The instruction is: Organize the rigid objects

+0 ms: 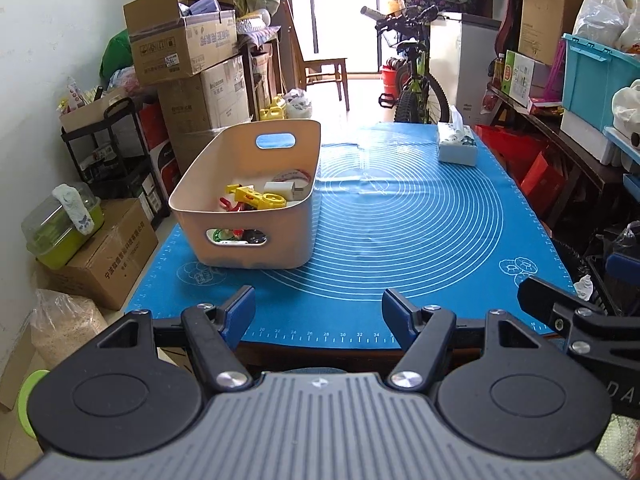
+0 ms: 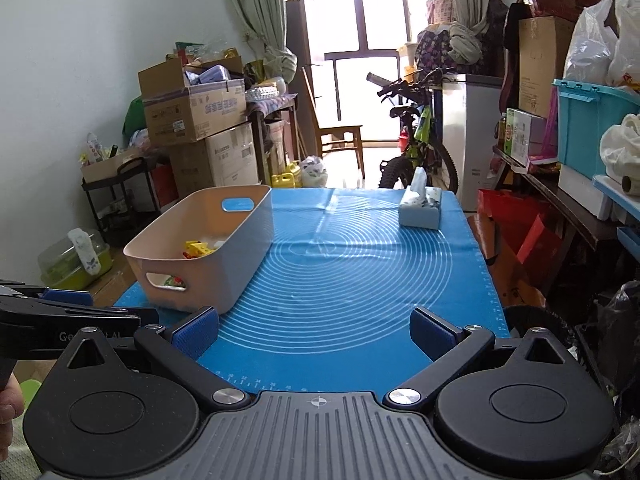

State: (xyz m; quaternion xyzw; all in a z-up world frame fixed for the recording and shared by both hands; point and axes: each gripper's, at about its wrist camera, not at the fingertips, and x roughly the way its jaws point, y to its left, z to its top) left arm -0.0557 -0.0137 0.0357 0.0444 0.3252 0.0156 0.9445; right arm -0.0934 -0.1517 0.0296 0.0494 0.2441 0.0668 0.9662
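Here a beige bin [image 1: 256, 200] of small toys sits at the left edge of the blue mat [image 1: 400, 220] covering the bench. Right of the bin the mat lies bare, as far as a tissue box [image 1: 457, 144] at the far right corner. Nearer than the bin, left tongs [image 1: 318, 314] and right tongs [image 2: 314, 334] hover level at the mat's near edge, both spread wide, gripping nothing.

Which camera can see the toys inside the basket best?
The left wrist view: it looks down over the rim of the basket, showing the yellow toys clearly. The right wrist view sits lower and farther off, so only a yellow bit peeks above the rim.
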